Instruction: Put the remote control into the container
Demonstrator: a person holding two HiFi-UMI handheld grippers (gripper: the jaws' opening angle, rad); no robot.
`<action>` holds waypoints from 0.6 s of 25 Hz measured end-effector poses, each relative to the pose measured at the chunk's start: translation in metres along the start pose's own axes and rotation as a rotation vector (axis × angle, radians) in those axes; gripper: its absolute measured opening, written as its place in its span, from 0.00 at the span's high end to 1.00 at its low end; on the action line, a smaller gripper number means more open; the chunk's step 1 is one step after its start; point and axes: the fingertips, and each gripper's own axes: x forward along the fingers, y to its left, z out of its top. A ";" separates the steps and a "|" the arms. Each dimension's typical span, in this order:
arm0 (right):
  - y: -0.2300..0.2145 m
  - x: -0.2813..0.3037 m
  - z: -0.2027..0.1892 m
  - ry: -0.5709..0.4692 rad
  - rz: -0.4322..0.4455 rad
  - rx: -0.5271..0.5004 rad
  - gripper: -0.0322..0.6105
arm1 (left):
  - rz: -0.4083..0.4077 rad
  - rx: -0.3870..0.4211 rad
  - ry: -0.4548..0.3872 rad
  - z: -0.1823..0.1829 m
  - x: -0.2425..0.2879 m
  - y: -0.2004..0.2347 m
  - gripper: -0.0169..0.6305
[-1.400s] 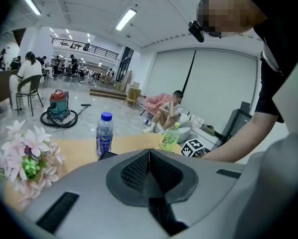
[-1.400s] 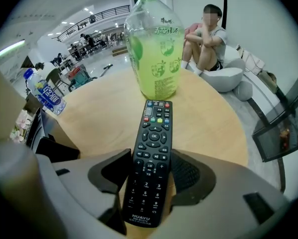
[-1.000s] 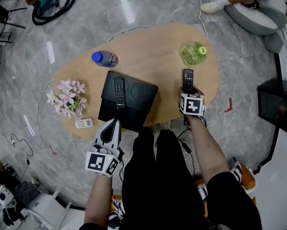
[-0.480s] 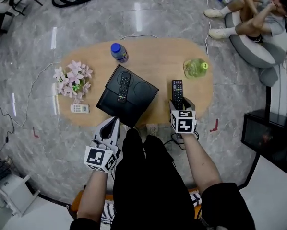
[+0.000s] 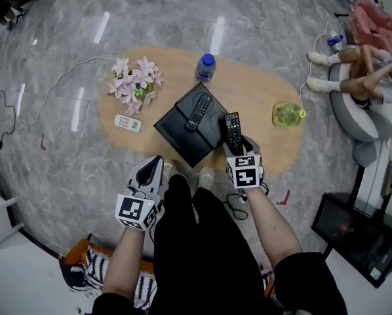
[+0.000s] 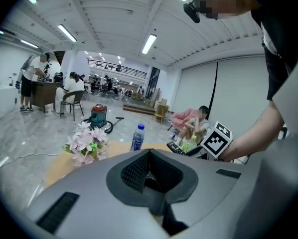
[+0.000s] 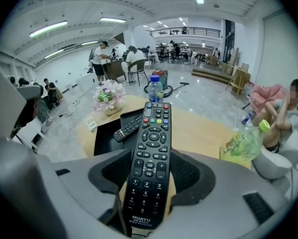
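Note:
A black remote control [image 5: 233, 125] [image 7: 151, 158] is off the table with my right gripper [image 5: 238, 147] [image 7: 150, 185] shut on its lower half, buttons facing up. It hangs by the right corner of the black square container [image 5: 181, 136] [image 7: 105, 133], which stands on the wooden table [image 5: 261, 90]. A second black remote [image 5: 198, 110] [image 7: 129, 126] lies inside the container. My left gripper [image 5: 151, 167] [image 6: 149, 156] is shut and empty, held before the table's near edge, left of the container.
Pink flowers [image 5: 136, 77], a blue-capped bottle [image 5: 206, 66], a green bottle [image 5: 286, 114] and a small white remote [image 5: 128, 123] also sit on the table. A person [image 5: 360, 71] lounges on a beanbag at the right. Cables trail across the floor at the left.
My right gripper has lifted the black remote off the table and carried it left to the container's corner. The left gripper has risen a little, still shut.

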 end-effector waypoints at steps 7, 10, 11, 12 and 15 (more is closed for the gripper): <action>0.081 0.025 0.019 0.023 0.108 -0.141 0.55 | 0.092 -0.085 -0.047 -0.009 -0.034 0.028 0.96; 0.108 0.035 0.029 0.030 0.134 -0.183 0.55 | 0.131 -0.120 -0.060 -0.014 -0.048 0.047 0.96; 0.117 0.037 0.031 0.033 0.143 -0.192 0.55 | 0.141 -0.127 -0.062 -0.015 -0.053 0.052 0.96; 0.125 0.040 0.033 0.035 0.151 -0.202 0.55 | 0.150 -0.131 -0.063 -0.017 -0.057 0.057 0.96; 0.146 0.047 0.036 0.044 0.175 -0.245 0.55 | 0.173 -0.144 -0.064 -0.022 -0.069 0.072 0.96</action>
